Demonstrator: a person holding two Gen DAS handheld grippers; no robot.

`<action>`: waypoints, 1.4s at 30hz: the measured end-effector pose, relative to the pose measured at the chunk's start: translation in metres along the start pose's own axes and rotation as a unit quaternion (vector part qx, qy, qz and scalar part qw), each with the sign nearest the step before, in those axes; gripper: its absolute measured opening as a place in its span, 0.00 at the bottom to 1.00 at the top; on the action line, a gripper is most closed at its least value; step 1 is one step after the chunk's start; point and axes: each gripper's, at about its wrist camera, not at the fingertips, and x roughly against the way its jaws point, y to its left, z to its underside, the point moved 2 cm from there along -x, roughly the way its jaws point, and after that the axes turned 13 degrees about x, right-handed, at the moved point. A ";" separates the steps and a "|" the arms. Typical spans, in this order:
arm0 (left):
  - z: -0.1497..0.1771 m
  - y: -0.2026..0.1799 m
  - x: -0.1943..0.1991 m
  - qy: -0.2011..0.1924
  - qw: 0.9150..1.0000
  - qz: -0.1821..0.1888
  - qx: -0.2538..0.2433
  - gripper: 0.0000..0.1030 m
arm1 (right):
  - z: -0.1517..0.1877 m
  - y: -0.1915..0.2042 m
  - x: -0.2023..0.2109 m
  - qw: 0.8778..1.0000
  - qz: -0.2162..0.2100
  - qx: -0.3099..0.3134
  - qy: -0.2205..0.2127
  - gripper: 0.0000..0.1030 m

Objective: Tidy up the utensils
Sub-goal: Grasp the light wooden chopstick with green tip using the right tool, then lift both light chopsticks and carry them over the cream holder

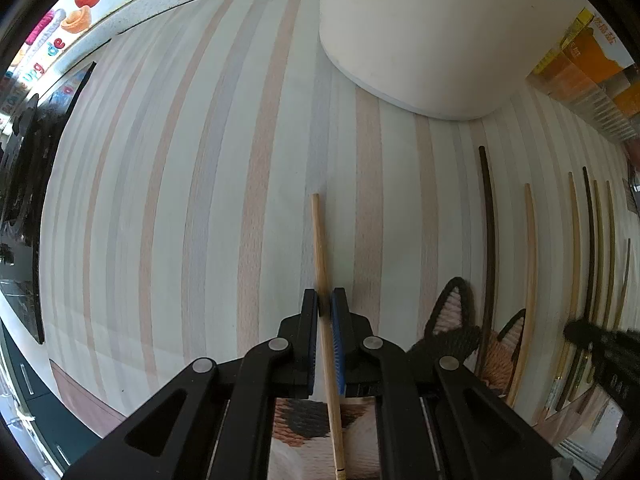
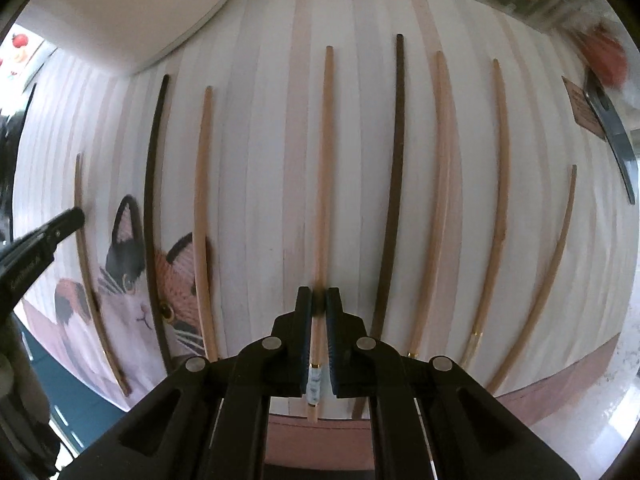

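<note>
The left gripper (image 1: 325, 300) has its jaws clamped on a pale chopstick (image 1: 320, 248) whose long axis runs straight ahead along the striped mat (image 1: 160, 200) on the counter. The right gripper (image 2: 319, 300) straddles another chopstick (image 2: 322, 200), jaws nearly closed; contact is blurred, its butt end hidden beneath them

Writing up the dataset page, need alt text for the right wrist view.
The right tongs point down at a striped mat, closed on a light wooden chopstick. Seven more chopsticks, light and dark, lie roughly parallel on either side, some over a cat picture at left, where the left tongs reach in.
</note>
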 end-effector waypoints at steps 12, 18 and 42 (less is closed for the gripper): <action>-0.002 0.001 0.001 -0.001 1.000 -0.006 -0.001 0.05 | -0.027 0.005 0.013 0.999 0.048 0.004 -0.008 0.09; -0.004 -0.006 -0.002 0.001 1.000 -0.019 -0.014 0.04 | -0.022 0.010 0.018 0.998 0.056 0.007 -0.005 0.09; 0.008 -0.001 0.157 -0.170 0.983 0.065 -0.021 0.03 | 0.049 -0.020 0.142 0.980 -0.044 0.011 -0.194 0.07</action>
